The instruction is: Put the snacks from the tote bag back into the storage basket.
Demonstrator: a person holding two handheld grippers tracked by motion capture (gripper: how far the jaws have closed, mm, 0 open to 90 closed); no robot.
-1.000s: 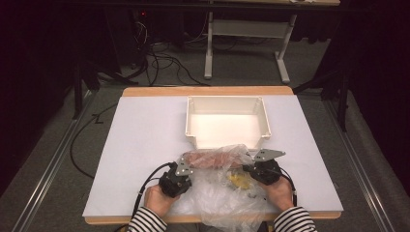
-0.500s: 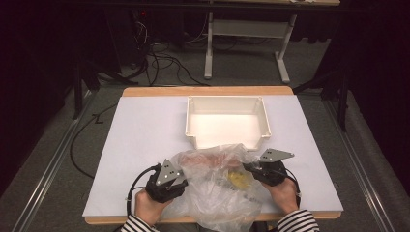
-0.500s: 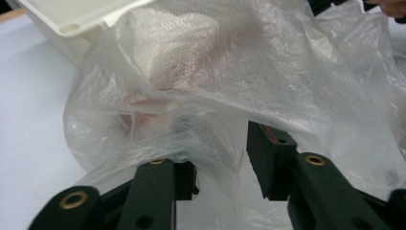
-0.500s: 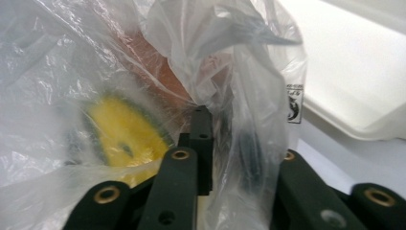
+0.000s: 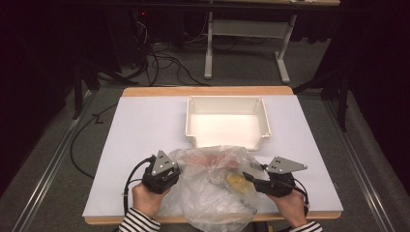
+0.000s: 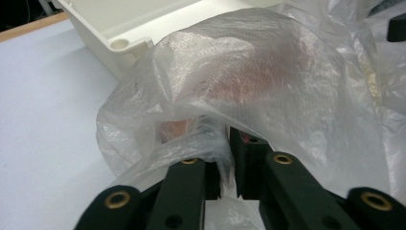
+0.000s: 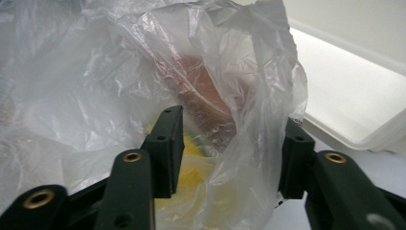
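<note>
Item: clear plastic bag (image 5: 212,186), thin crinkled film, glossy, full of creases and soft folds, translucent enough to show its contents as blurred colour. It sits at the near edge of the table (image 5: 145,125), between the two grippers, just in front of the tray (image 5: 227,121), which it nearly touches. Shape: a loose, puffed mound with no clear long axis; from above it runs slightly longer from the near table edge toward the tray, and its near end droops over that edge.

Contents: a reddish-brown mass (image 7: 206,96) toward the tray side and a yellow piece (image 5: 235,181) toward the right gripper; neither can be identified through the film.

Tray: white moulded plastic, rectangular, shallow, smooth walls with a rolled rim and a round boss at the corner, long side across the table.

Table: pale matte sheet over a wooden board, light wood showing at the edges.

Left gripper (image 6: 225,158): black jaws drawn almost together, having just been closing, with a gathered fold of film pinched between the pads at the bag's left side.

Right gripper (image 7: 230,153): black jaws standing well apart, having just been opening; a hanging flap of film lies loose between them, pressed by neither pad.
</note>
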